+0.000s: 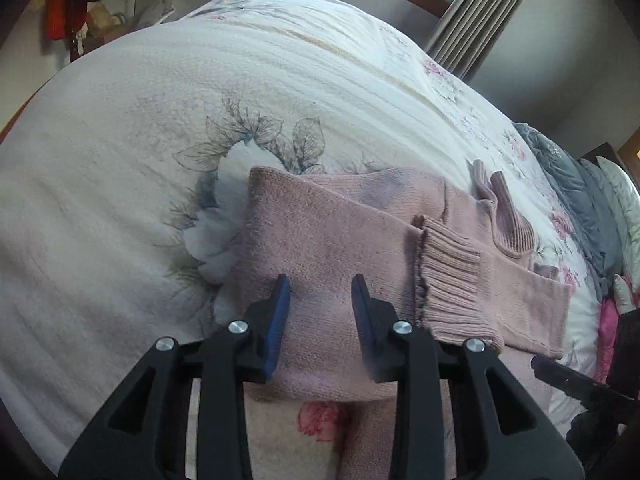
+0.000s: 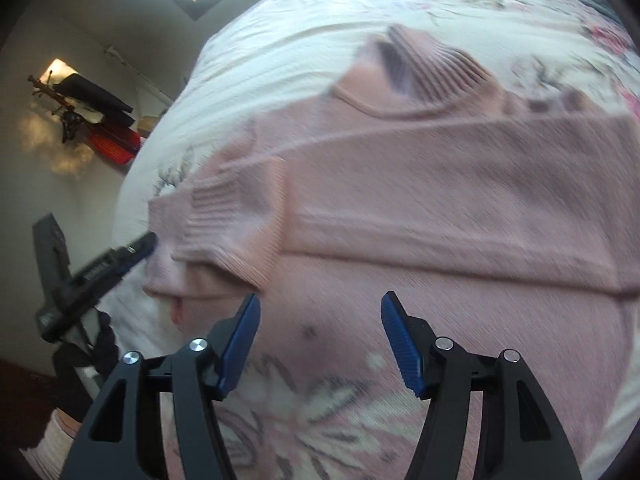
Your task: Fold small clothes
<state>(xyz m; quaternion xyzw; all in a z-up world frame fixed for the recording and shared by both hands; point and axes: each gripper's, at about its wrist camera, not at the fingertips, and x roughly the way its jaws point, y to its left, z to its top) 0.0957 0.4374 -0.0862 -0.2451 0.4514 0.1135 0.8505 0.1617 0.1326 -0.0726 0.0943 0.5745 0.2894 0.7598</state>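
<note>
The pink knitted sweater (image 1: 340, 232) lies flat on the bed with the white floral bedspread (image 1: 120, 128), its sleeves folded across the body. The left wrist view shows it sharply: a ribbed cuff (image 1: 448, 272) just right of the left gripper (image 1: 322, 284), the ribbed collar (image 1: 508, 216) beyond that cuff, and grey pillows (image 1: 576, 184) past the collar. The right wrist view is blurred, yet shows the left gripper (image 2: 140, 246) at the sweater's (image 2: 440, 200) left edge. The right gripper (image 2: 320, 308) hovers over the hem. Both grippers' jaws stand spread apart, grasping nothing.
</note>
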